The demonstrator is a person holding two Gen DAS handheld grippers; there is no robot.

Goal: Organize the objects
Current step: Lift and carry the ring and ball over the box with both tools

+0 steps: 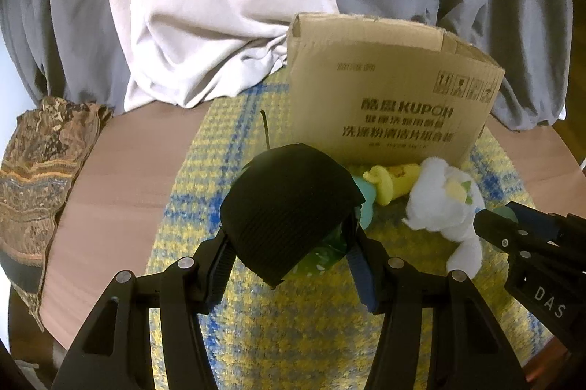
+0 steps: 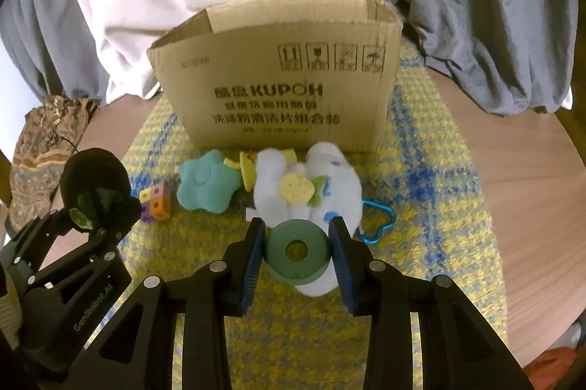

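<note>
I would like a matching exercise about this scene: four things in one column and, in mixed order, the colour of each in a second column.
Things:
1. ring held in the right gripper
2. ribbed cap held in the left gripper
3. star-shaped soft toy
4. cardboard box

Colours:
A. brown
B. black
C. dark green
D. turquoise

Pairs: 1-C, 2-B, 3-D, 4-A
</note>
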